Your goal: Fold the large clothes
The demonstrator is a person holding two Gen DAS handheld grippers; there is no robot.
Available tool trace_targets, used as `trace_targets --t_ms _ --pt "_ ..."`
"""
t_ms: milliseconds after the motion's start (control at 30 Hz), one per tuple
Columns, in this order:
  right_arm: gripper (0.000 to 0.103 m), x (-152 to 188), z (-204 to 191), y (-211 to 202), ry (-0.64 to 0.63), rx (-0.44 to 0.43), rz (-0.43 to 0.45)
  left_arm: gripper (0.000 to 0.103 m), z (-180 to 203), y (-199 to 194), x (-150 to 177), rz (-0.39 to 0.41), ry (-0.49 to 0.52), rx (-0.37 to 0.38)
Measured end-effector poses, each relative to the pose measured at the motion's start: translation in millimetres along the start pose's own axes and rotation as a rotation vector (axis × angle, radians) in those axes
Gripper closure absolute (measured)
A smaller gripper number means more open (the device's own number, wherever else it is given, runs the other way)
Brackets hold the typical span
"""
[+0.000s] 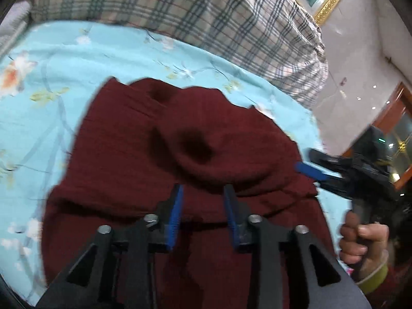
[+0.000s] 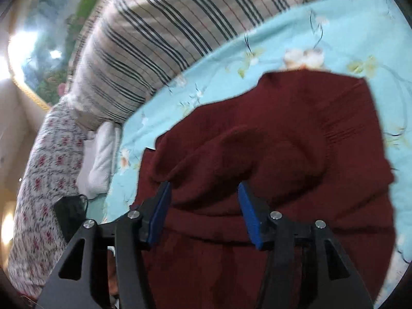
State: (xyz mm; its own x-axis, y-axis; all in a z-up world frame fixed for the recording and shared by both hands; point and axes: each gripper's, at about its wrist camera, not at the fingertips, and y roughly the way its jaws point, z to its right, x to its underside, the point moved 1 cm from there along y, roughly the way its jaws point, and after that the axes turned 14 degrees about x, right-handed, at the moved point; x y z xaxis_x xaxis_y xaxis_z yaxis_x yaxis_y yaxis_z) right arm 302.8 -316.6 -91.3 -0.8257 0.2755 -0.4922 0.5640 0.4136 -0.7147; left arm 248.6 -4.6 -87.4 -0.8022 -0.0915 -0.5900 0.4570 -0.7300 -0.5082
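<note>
Garment [image 1: 159, 154] on bedsheet [image 1: 51, 82], quilt [image 1: 180, 7] behind.

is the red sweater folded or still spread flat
Folded, loosely. One layer of the red sweater lies doubled over the lower part, its rolled edge just ahead of the fingers. The fold is lumpy, not smoothed. It rests on the blue bedsheet.

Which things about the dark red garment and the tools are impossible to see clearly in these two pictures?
- Dark red garment, both views: its near edge is hidden behind the tool bodies and cut off at the bottom, so its type stays unclear.
- Right tool, left wrist view: motion blur hides whether it touches cloth.
- Left tool, left wrist view: its open fingers hide the fold behind them.
- Black object, right wrist view: too blurred to identify.
</note>
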Motion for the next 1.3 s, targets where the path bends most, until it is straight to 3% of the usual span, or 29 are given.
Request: trace_targets --t_ms 67,133,200,233,267,300,533,600,733,800,833,867,900,967,1067,1133,1167,1200,1233,1300 --pt "0.048 -8.4 -3.9 22.0 0.026 0.027 -0.04 0.06 -0.4 8.6 -2.9 -0.021 -0.027 0.03" --pt "0.048 -12.6 -2.1 41.2 0.064 0.051 -0.082 0.047 -5.2 15.1 -5.6 -0.039 -0.068 0.053" --pt "0.051 -14.5 2.2 57.8 0.099 0.054 -0.107 0.046 -11.6 16.2 -8.9 -0.037 -0.107 0.073" --pt "0.06 -15.1 3.5 62.8 0.106 0.057 -0.105 0.043 -15.3 17.7 -9.8 -0.037 -0.129 0.083" --pt "0.094 -14.5 3.6 63.5 0.108 0.047 -0.097 0.042 -18.8 18.2 -12.1 -0.035 -0.146 0.092" --pt "0.099 -14.0 3.9 62.6 0.112 0.034 -0.093 0.04 -22.0 19.1 -14.3 -0.032 -0.165 0.1" --pt "0.099 14.8 -12.2 -2.1 0.032 -0.098 0.023 0.034 -33.7 24.1 -22.9 -0.022 -0.234 0.142" --pt "0.099 29.3 -13.9 -6.7 0.0 -0.104 -0.002 0.033 -34.1 28.4 -24.5 -0.024 -0.239 0.14" --pt "0.095 56.8 -10.9 -1.0 -0.084 0.03 -0.091 0.034 -34.4 36.7 -27.6 -0.04 -0.229 0.12" --pt "0.093 55.1 -4.5 -12.0 -0.054 0.012 -0.07 0.034 -33.1 39.3 -29.2 -0.047 -0.216 0.106" --pt "0.091 49.1 -0.5 -25.4 -0.033 -0.002 -0.016 0.034 -33.0 40.8 -31.3 -0.049 -0.211 0.103" --pt "0.082 44.5 5.1 -34.4 -0.014 -0.002 0.022 0.034 -33.2 41.8 -32.4 -0.05 -0.21 0.101" --pt "0.06 38.7 10.3 -42.0 0.01 0.001 0.057 0.035 -34.1 43.2 -34.2 -0.05 -0.21 0.098" --pt "0.028 22.0 25.7 -48.7 0.074 0.044 0.115 0.036 -35.2 45.9 -36.5 -0.05 -0.208 0.091" --pt "0.028 3.7 41.6 -34.9 0.114 0.125 0.118 0.052 -34.9 50.8 -38.7 -0.056 -0.189 0.059" --pt "0.032 -6.2 56.2 -8.7 0.146 0.186 0.05 0.092 -34.1 55.8 -39.0 -0.077 -0.169 0.06" --pt "0.044 -7.7 59.4 0.8 0.155 0.198 0.027 0.1 -33.3 57.5 -38.7 -0.088 -0.16 0.065" --pt "0.077 -7.9 64.7 10.5 0.169 0.21 0.002 0.098 -30.8 57.3 -38.8 -0.091 -0.139 0.058" --pt "0.096 -7.1 70.7 19.3 0.184 0.199 -0.035 0.099 -24.3 53.2 -39.7 -0.08 -0.094 0.05" --pt "0.099 -3.2 68.2 12.5 0.197 0.119 -0.015 0.099 -10.8 38.5 -40.8 -0.042 -0.027 0.067"
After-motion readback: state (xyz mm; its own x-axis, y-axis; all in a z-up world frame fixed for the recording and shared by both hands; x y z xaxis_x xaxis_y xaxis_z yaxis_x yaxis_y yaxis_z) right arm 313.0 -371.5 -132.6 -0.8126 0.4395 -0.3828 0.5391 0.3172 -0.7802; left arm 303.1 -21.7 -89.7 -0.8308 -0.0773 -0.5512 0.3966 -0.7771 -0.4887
